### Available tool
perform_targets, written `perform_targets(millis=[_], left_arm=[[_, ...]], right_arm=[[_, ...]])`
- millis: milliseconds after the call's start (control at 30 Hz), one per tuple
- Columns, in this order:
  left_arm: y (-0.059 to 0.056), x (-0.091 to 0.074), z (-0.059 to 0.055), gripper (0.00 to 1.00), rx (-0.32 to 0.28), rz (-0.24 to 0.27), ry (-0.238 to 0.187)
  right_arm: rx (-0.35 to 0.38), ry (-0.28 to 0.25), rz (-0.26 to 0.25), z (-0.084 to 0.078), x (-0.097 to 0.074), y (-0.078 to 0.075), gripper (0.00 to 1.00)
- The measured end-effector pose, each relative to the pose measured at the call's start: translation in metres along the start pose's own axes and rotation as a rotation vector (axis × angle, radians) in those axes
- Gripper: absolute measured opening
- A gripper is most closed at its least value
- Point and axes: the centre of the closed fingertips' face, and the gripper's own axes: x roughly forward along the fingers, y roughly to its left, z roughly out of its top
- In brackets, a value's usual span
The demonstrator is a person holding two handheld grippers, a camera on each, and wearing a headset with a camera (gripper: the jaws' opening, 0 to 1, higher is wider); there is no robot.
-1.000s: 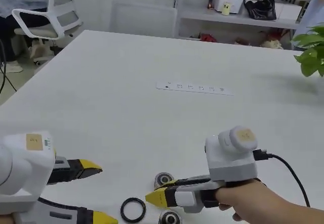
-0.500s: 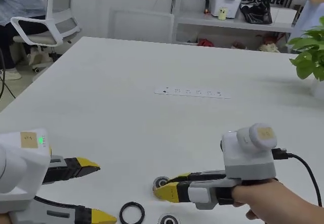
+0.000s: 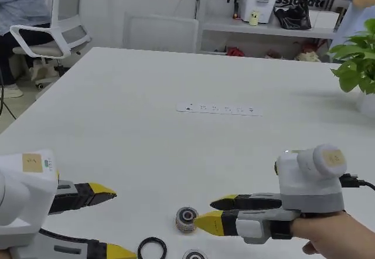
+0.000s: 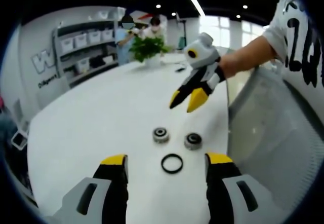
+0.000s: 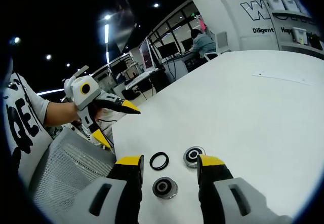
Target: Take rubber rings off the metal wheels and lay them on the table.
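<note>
On table (image 3: 146, 130): ring (image 4: 171, 163) nr 2 wheels (image 4: 160, 134).

Open tabletop (image 3: 146, 147) beyond the wheel (image 3: 186, 218); power strip (image 3: 218, 109) well apart.

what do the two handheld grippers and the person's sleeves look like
Both the left gripper and right gripper have white and grey bodies with black jaws ending in yellow tips. A black cable runs from the right one. The person wears a white short-sleeved shirt with black lettering.
</note>
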Motion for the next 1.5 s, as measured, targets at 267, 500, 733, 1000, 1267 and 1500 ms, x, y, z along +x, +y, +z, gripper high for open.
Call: perform_targets(millis=[267, 500, 733, 1000, 1267, 1500], left_arm=[[0.001, -0.003, 0.002, 0.63, -0.002, 0.008, -0.006], [0.002, -0.005, 0.003, 0.64, -0.003, 0.013, -0.008], [0.003, -0.005, 0.004, 0.64, -0.004, 0.017, -0.008], [0.004, -0.006, 0.002, 0.67, -0.005, 0.022, -0.006], [0.002, -0.006, 0.001, 0.69, 0.002, 0.022, -0.004], [0.0, -0.007, 0.0, 0.72, 0.013, 0.024, -0.001]], right_arm=[[-0.066, -0.023, -0.021, 0.002, -0.014, -0.001, 0.48], [-0.129, -0.034, -0.031, 0.0, -0.025, -0.002, 0.54], [-0.189, -0.044, -0.047, -0.004, -0.035, -0.008, 0.6], [-0.288, -0.014, -0.063, -0.015, -0.044, -0.011, 0.67], [-0.359, 0.012, -0.065, -0.023, -0.046, -0.009, 0.71], [-0.414, 0.039, -0.067, -0.029, -0.046, -0.008, 0.75]])
